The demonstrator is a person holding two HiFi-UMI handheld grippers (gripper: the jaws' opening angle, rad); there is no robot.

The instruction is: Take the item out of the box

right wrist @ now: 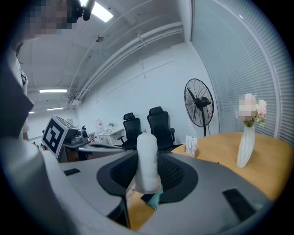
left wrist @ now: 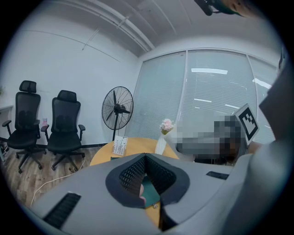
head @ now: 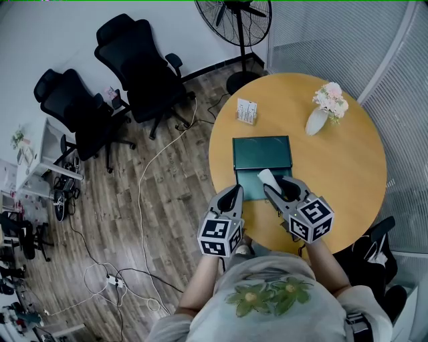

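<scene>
Between the right gripper's (right wrist: pixel 148 175) pads I have a white roll (right wrist: pixel 147 151) clamped, held over the near right part of the open green box (head: pixel 262 153). On the left gripper (left wrist: pixel 146 158) the tips meet at the box's near left edge; whether they pinch its wall I can't tell. No lettering I can read: the card stand's (head: pixel 247 111) print is too small. A flower vase (head: pixel 315 121) stands well clear on the round table (head: pixel 348 187), with a fan (head: pixel 234 20) and two office chairs (head: pixel 134 67) beyond.

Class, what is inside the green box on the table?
The box shows bare green inside at its far end. A white roll, clamped in the right gripper, and the left gripper cover its near end.
</scene>
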